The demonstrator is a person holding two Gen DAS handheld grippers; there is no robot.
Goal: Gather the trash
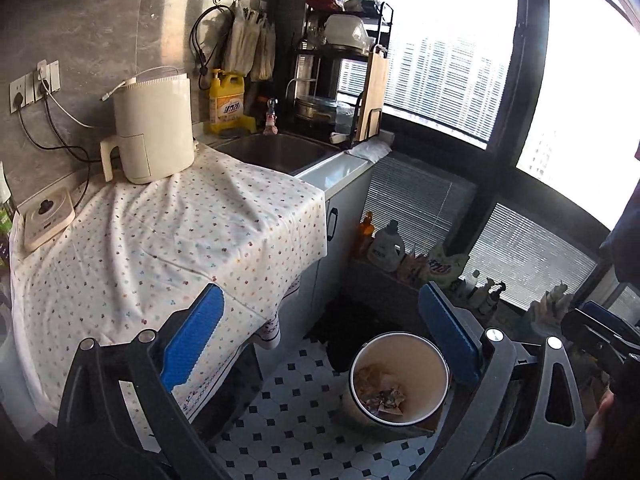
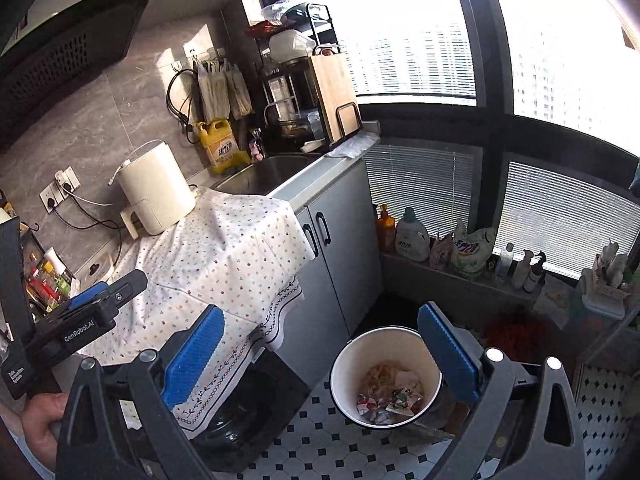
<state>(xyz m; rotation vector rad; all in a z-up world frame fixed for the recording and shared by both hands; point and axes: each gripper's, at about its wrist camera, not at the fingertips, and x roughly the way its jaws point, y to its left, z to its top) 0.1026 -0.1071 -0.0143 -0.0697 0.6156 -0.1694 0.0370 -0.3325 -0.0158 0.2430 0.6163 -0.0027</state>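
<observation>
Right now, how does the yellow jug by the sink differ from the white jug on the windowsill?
The yellow jug has a pump top and stands on the counter; the white jug has a grey screw cap and stands lower, on the windowsill. Both are upright, labelled, and have handles.

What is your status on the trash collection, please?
Both hand-held grippers, left and right, open, empty. Trash in the bin on the floor. Nothing in the way.
</observation>
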